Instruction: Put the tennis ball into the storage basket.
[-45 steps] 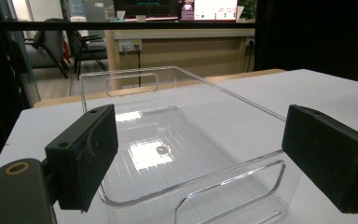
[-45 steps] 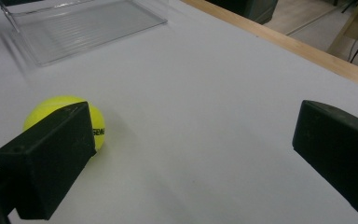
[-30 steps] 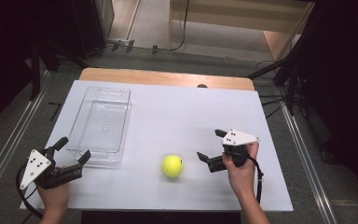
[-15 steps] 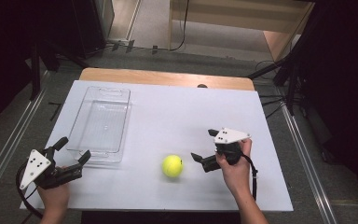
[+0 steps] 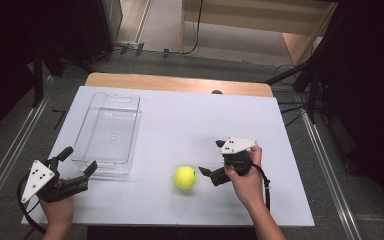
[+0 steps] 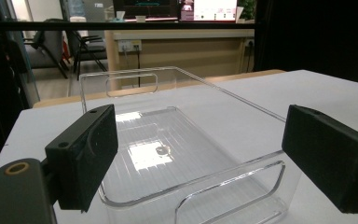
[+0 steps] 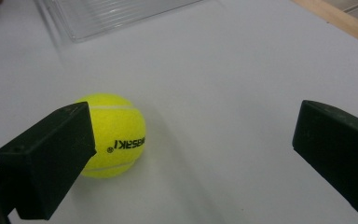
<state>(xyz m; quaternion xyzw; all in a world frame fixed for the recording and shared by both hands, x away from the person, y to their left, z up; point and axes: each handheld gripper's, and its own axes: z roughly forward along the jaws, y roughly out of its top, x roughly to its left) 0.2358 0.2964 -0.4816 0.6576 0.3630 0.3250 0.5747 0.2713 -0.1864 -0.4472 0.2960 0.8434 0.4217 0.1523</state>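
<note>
The reach is in hand: the right gripper (image 5: 209, 175), jaws released, sits just beside the fuzzy yellow tennis ball (image 5: 185, 177) near the white table's (image 5: 190, 120) front edge; next, straddle and clench. The left gripper (image 5: 78, 161) waits released by the clear plastic tray (image 5: 107, 131)

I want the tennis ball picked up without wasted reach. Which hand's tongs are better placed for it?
The right. The right tongs stand open just beside the tennis ball, which already sits by one jaw in the right gripper view. The left tongs face the clear tray, farther from the ball.
</note>
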